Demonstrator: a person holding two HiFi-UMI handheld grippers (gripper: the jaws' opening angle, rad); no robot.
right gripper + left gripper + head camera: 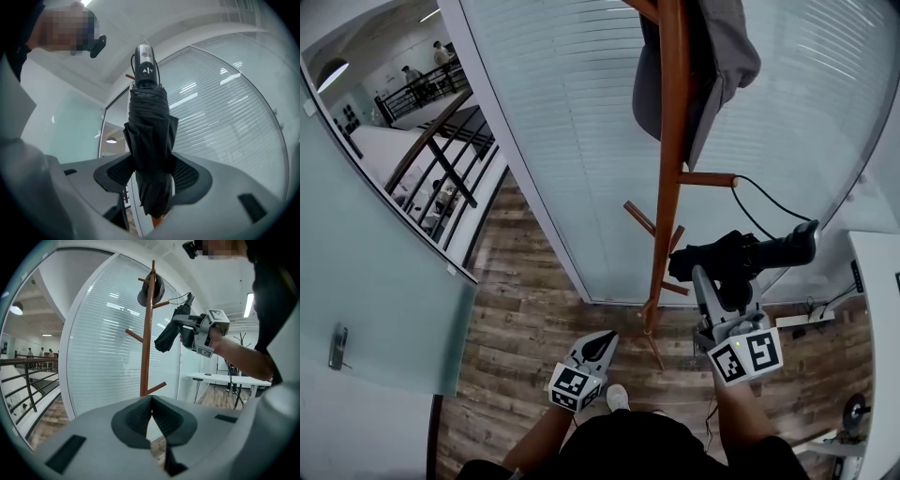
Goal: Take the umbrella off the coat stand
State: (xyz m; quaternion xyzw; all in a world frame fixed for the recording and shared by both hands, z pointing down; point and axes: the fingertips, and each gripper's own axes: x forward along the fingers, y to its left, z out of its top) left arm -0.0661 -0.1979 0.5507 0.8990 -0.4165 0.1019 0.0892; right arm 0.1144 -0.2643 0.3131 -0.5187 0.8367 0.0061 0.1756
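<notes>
Ribbed dark pads of the right gripper [152,176] are clenched on a folded umbrella [149,126], one pad pressing each side of its bundled black canopy. The fabric lies in loose, creased pleats, and its lower end hangs out below the jaws. Beyond the jaws, towards the top of the right gripper view, the umbrella ends in a grey handle [146,70] that bears a small button with two arrows.

In the head view the umbrella [750,255] sits at centre right, roughly level, just right of the wooden coat stand [668,187] and clear of its pole. A thin black cord [769,202] runs from the handle end to the tip of a side peg [710,178]. A grey garment [712,56] hangs at the top of the stand.

The right forearm rises from the bottom edge of that frame, with the marker cube [745,354] nearest the body.

The left gripper [151,401] is closed, its pads meeting at the tips with nothing between them. It is held low at bottom centre of the head view and points at the foot of the stand.
</notes>
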